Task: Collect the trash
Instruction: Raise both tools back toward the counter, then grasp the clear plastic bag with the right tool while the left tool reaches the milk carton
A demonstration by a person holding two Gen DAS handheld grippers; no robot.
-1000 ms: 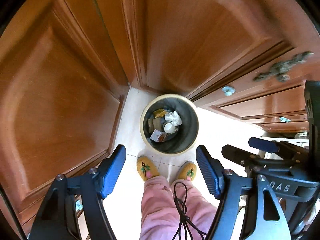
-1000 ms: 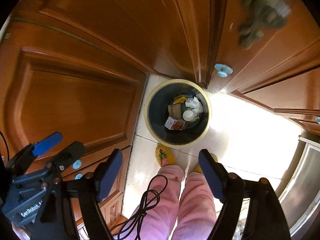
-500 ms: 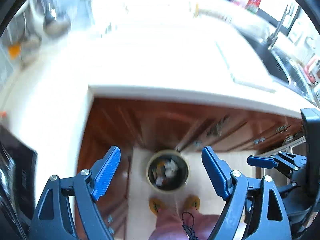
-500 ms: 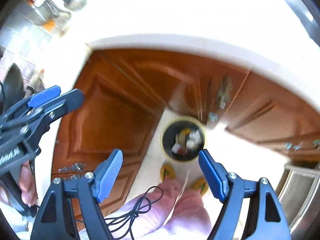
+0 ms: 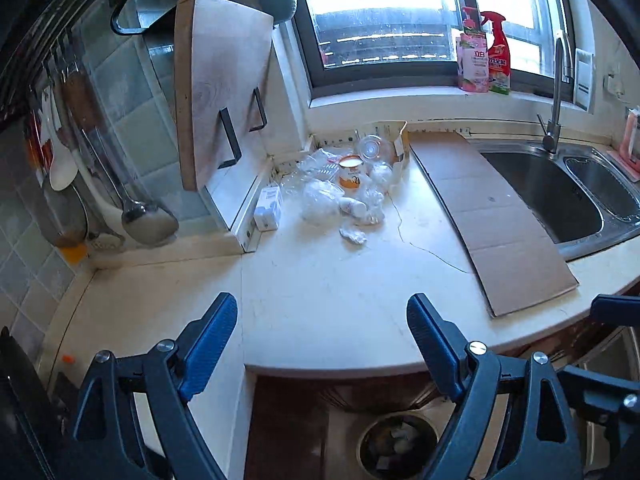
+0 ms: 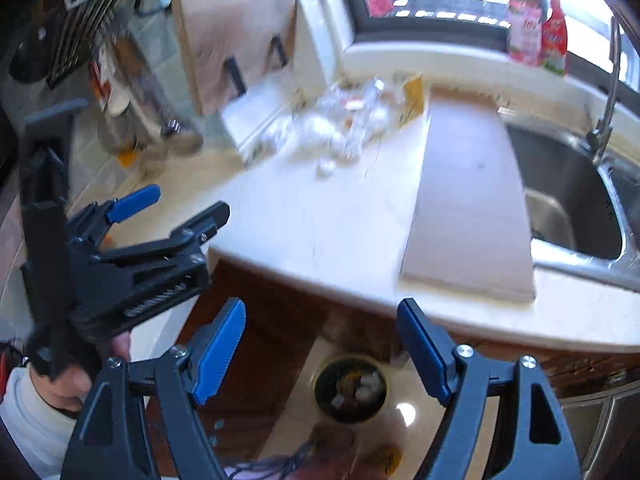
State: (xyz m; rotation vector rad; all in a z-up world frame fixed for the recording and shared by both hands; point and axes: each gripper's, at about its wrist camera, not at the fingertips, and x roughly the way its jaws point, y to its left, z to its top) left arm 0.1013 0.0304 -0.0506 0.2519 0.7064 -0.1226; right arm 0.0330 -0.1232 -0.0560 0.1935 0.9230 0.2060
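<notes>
Trash pile (image 5: 344, 188) sits at the back of the counter (image 5: 320, 288), in the corner below the window (image 5: 400, 12): mostly crumpled clear plastic and white wrappers, an orange-and-white cup (image 5: 351, 172) upright in the middle, a clear round lid (image 5: 370, 146) behind it, a small white carton (image 5: 267, 207) on the pile's left edge, one crumpled white scrap (image 5: 353, 235) lying a bit apart at the front. A torn cardboard box (image 5: 396, 140) stands at the pile's right rear. In the right wrist view the pile (image 6: 344, 128) is blurred, no detail readable.

Bin (image 5: 398, 446) is on the floor below the counter edge, w/ paper and wrappers already inside; also seen from the right wrist (image 6: 351, 388).

Left claw (image 5: 322, 344) wide, jaws have just been opening, nothing between them; it hovers over the counter's front edge. Right claw (image 6: 320, 340) also wide and empty, above the bin.

Counter is pale stone w/ a thin crack. Flat cardboard sheet (image 5: 492, 216) lies right of the pile, touching the steel sink (image 5: 552, 196). Faucet (image 5: 558, 92) behind the sink; two spray bottles (image 5: 486, 56) on the sill. Wooden board (image 5: 220, 88) leans upright in a rack left of the pile; ladles (image 5: 136, 184) hang on the grey tiled wall. Brown wood cabinets (image 6: 256, 360) under the counter.
</notes>
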